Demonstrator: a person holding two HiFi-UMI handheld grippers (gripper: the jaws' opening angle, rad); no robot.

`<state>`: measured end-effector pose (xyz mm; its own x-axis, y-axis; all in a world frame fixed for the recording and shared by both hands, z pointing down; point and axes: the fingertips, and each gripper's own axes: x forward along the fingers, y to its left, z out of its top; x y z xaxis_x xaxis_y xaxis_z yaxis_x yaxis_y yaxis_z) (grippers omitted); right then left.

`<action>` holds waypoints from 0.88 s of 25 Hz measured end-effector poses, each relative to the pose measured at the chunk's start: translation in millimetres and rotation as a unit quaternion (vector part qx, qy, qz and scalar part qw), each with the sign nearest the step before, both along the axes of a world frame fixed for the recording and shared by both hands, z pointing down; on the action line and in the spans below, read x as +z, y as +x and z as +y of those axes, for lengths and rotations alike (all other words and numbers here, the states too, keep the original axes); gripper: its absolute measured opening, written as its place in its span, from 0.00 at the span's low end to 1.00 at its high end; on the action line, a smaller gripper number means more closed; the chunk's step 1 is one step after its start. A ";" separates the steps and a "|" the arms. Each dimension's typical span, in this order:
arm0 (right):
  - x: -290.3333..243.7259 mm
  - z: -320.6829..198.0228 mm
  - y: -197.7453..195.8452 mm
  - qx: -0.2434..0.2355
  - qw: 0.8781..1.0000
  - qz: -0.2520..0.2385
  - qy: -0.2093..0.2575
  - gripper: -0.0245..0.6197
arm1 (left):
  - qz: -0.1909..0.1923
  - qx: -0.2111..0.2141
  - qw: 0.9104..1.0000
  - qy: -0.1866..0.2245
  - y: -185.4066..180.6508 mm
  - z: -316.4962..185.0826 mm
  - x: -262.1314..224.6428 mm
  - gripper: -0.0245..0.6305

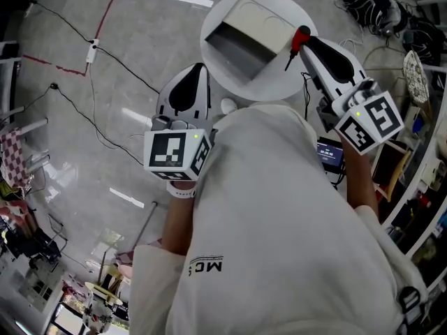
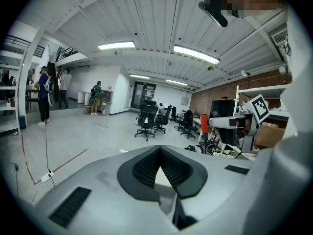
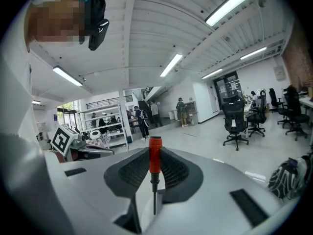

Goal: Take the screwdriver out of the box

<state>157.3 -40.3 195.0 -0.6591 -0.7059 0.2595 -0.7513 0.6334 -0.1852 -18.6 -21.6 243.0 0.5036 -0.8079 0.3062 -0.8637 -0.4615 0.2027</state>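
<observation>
A screwdriver (image 1: 299, 42) with a red handle and a thin dark shaft is clamped in my right gripper (image 1: 305, 39), just off the right rim of the open grey box (image 1: 244, 37). The box lies on a round white table (image 1: 279, 86). In the right gripper view the screwdriver (image 3: 154, 156) stands upright between the dark pads (image 3: 132, 170), and the right gripper (image 3: 154, 153) is shut on its handle. My left gripper (image 1: 201, 68) hangs left of the table over the floor. The left gripper (image 2: 159, 149) is shut with nothing in it. The screwdriver's red handle (image 2: 204, 124) shows small at the right.
Black cables and a white power strip (image 1: 91, 49) run over the shiny floor at the left. A heap of black cables (image 1: 370, 9) lies at the top right, with shelves and clutter down the right side. Office chairs (image 2: 148, 119) and people stand far off.
</observation>
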 end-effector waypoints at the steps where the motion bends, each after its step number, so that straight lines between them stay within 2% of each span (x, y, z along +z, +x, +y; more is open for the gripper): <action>1: 0.8 0.0 0.0 0.000 1.000 0.001 0.000 0.23 | 0.000 0.001 1.000 0.001 0.9 -1.4 -0.8 0.05; 22: 5.9 6.0 -15.5 -0.005 1.000 0.010 -0.002 0.23 | 0.010 -0.005 1.000 0.003 -9.4 1.9 -3.8 0.05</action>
